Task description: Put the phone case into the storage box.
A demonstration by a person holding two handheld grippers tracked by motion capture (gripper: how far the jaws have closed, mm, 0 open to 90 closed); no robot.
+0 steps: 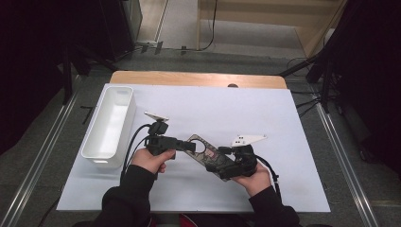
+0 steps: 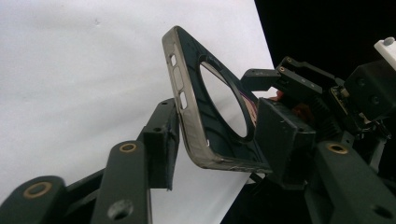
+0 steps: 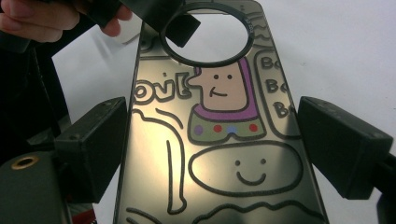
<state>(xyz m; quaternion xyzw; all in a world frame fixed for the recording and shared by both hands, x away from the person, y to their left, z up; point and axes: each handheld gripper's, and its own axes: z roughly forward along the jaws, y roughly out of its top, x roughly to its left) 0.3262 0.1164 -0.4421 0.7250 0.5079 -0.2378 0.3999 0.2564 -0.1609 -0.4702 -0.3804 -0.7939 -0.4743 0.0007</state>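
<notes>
A phone case [image 1: 208, 154] with a round camera hole and cartoon drawings hangs above the white mat, tilted, between both grippers. In the right gripper view the phone case [image 3: 219, 140] shows a purple-hooded figure and a smiley, and my right gripper [image 3: 215, 144] is shut on its two long sides. In the left gripper view the phone case [image 2: 205, 112] is seen edge-on, and my left gripper [image 2: 217, 135] is shut on its hole end. From above, the left gripper [image 1: 185, 145] holds the case's far-left end and the right gripper [image 1: 226, 165] its near-right end.
A long white bin [image 1: 109, 125] stands on the left part of the white mat [image 1: 246, 109]. The wooden table edge [image 1: 198, 78] runs along the back. The person's hands and dark sleeves come in at the bottom.
</notes>
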